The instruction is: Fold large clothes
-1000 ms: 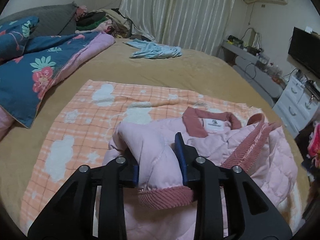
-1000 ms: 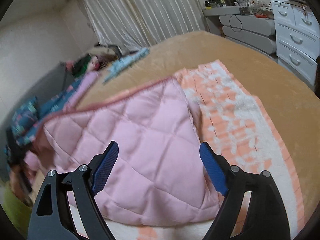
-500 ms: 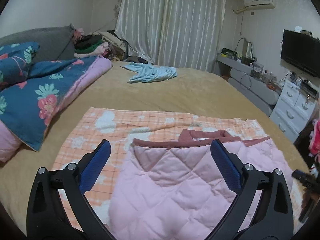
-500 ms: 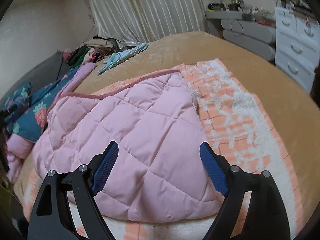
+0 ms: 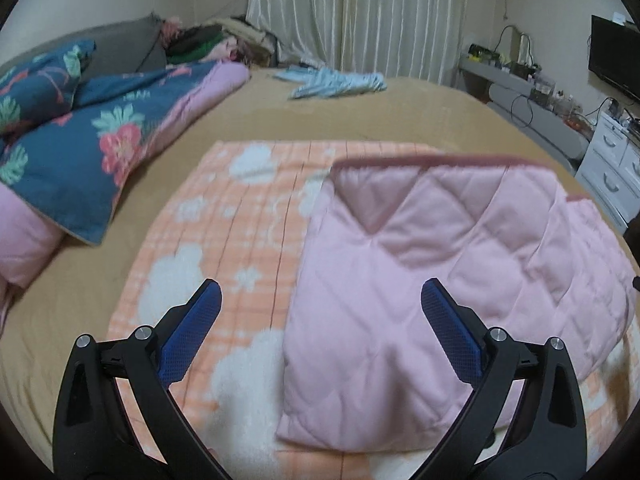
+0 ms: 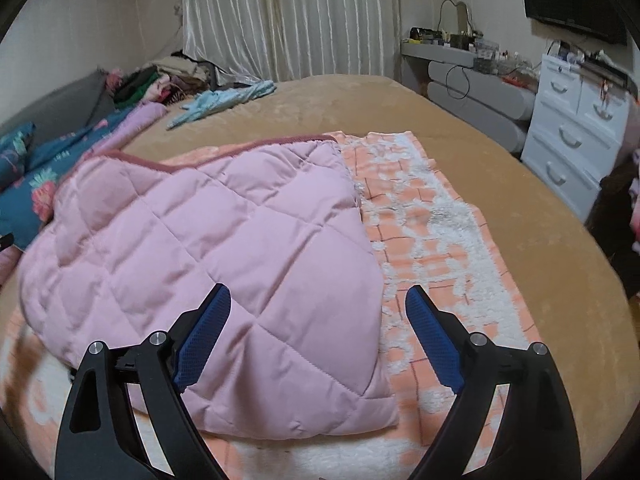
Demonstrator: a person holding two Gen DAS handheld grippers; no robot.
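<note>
Both tongs, left (image 5: 320, 308) and right (image 6: 318, 308), hover apart and empty over the folded pink jacket (image 6: 224, 248) on the orange blanket (image 6: 432, 232); grip matching corners for an even next fold.

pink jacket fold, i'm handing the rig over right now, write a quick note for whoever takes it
Left gripper: open, holding nothing, above the jacket's left edge and the blanket.
Right gripper: open, holding nothing, above the jacket's near right corner.
The pink quilted jacket lies folded into a rough rectangle on the orange and white blanket, which is spread on the tan bed.
Done: no sleeve or collar shows; the jacket looks folded in on itself.
Left: probably one more fold to make it compact, or smoothing the left side, which looks lumpy in the right wrist view. A light blue garment lies unfolded farther up the bed and may be next.
</note>
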